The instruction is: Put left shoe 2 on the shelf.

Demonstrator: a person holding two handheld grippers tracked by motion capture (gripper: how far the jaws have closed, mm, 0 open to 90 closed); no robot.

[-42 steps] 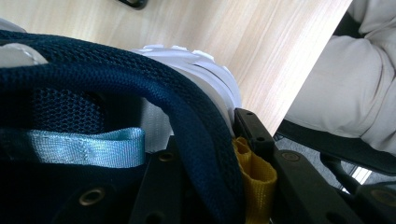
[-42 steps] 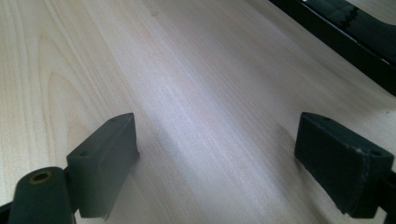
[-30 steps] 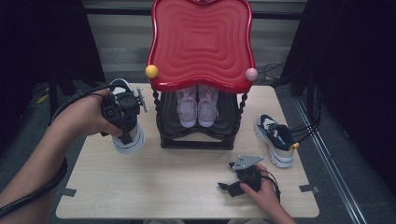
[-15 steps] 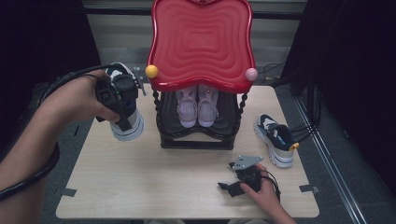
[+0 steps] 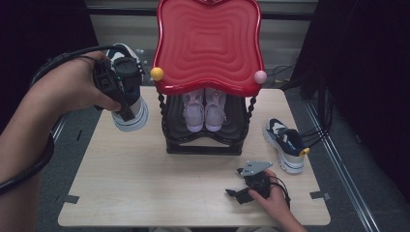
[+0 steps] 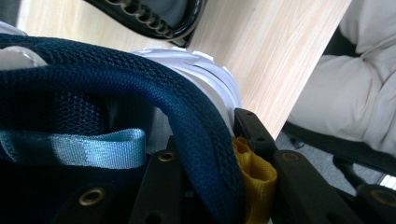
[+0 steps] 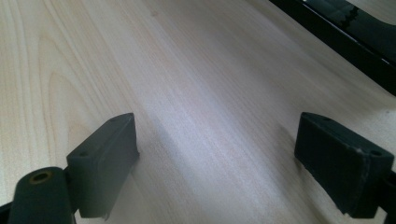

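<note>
A navy and white sneaker (image 5: 131, 115) hangs in the air left of the rack, toe down, with my left gripper (image 5: 120, 92) shut on its heel collar. In the left gripper view the navy mesh collar (image 6: 140, 84) and its yellow pull tab (image 6: 252, 172) sit clamped between the black jaws of the left gripper (image 6: 205, 144). The matching sneaker (image 5: 285, 143) lies on the table's right side. Near the front edge, my right gripper (image 5: 237, 192) rests low over the wood. Its jaws stand wide apart over bare tabletop in the right gripper view (image 7: 215, 149).
A black shoe rack with a red wavy top (image 5: 209, 43) stands at the back middle of the wooden table (image 5: 145, 183). A pair of pink shoes (image 5: 205, 108) sits on its lower shelf. Yellow and pink knobs mark the top's front corners. Cables run along the right side.
The left hand has lifted the sneaker off the table and higher beside the rack's red top. The right hand and its gripper have stayed where they were.
</note>
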